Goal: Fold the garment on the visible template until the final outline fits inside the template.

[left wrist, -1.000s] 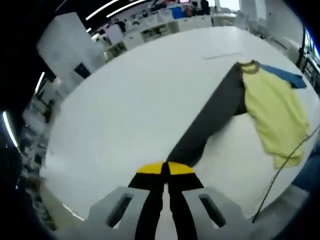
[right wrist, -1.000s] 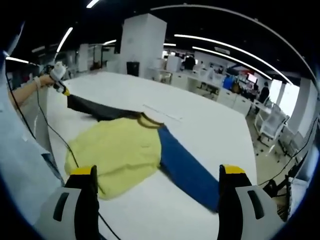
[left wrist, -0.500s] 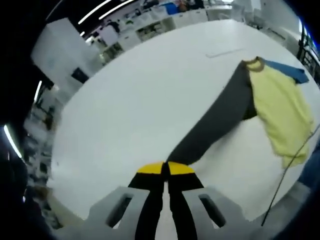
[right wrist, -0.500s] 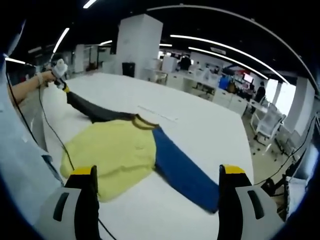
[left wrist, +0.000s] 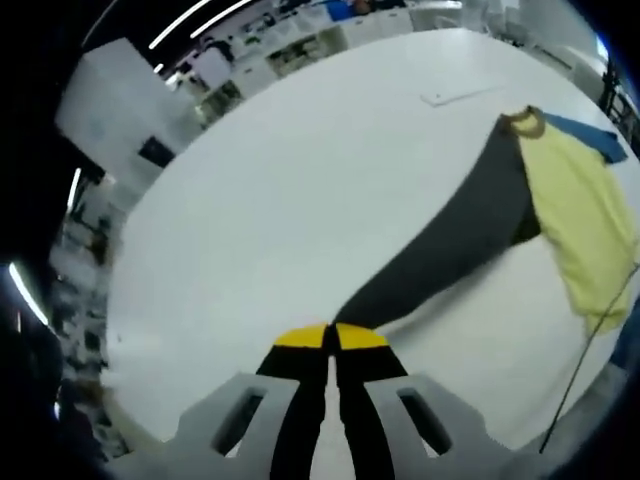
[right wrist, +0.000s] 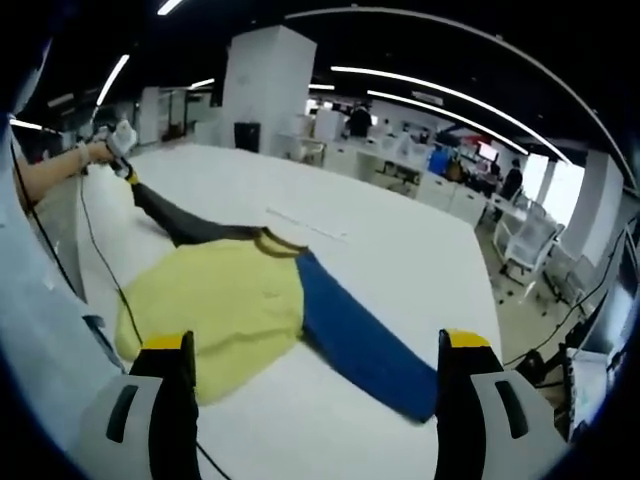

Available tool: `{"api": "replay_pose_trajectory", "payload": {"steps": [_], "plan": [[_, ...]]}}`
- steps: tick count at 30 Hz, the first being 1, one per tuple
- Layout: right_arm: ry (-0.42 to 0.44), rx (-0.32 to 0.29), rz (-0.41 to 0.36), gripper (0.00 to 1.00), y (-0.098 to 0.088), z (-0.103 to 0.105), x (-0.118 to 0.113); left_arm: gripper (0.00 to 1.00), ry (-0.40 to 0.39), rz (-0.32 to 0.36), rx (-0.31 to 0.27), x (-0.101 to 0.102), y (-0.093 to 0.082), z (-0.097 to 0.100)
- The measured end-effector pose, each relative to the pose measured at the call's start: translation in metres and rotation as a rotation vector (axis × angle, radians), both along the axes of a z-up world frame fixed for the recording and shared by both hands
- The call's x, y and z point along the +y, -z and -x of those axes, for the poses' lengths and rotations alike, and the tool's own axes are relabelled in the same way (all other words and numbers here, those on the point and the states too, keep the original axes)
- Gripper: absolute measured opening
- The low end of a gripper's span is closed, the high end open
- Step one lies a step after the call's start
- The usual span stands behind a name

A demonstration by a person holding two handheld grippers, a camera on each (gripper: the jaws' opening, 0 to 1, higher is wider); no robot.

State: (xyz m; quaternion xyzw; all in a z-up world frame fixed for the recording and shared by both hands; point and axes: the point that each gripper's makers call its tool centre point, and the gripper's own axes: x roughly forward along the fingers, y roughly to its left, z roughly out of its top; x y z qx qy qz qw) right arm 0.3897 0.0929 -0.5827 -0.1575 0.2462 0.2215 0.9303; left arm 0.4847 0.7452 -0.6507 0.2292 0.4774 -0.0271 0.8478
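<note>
1 tool (left wrist: 329,338) pinches the garment's (right wrist: 215,300) dark sleeve (left wrist: 455,250) tip.

Yellow shirt (right wrist: 215,310) with one dark grey sleeve (left wrist: 450,250), one blue sleeve (right wrist: 360,345), brown collar (right wrist: 280,243); white table (left wrist: 300,190).

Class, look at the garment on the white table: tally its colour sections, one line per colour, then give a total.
Yellow body: 1
Dark grey sleeve: 1
Blue sleeve: 1
Brown collar: 1
Total: 4 colour sections on 1 garment
</note>
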Motion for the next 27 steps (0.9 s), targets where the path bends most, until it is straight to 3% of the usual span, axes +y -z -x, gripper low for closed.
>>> {"api": "replay_pose_trajectory", "payload": {"steps": [20,22,27], "plan": [[0.02,0.039,0.023,1.0,0.005,-0.014,0.007,0.0,0.009,0.005,0.162,0.02,0.047,-0.028],[0.022,0.046,0.025,1.0,0.006,-0.016,0.007,0.0,0.03,-0.01,0.237,0.02,0.055,-0.022],[0.021,0.054,0.027,1.0,0.007,-0.018,0.01,0.0,0.019,-0.011,0.193,0.019,0.061,-0.035]]}}
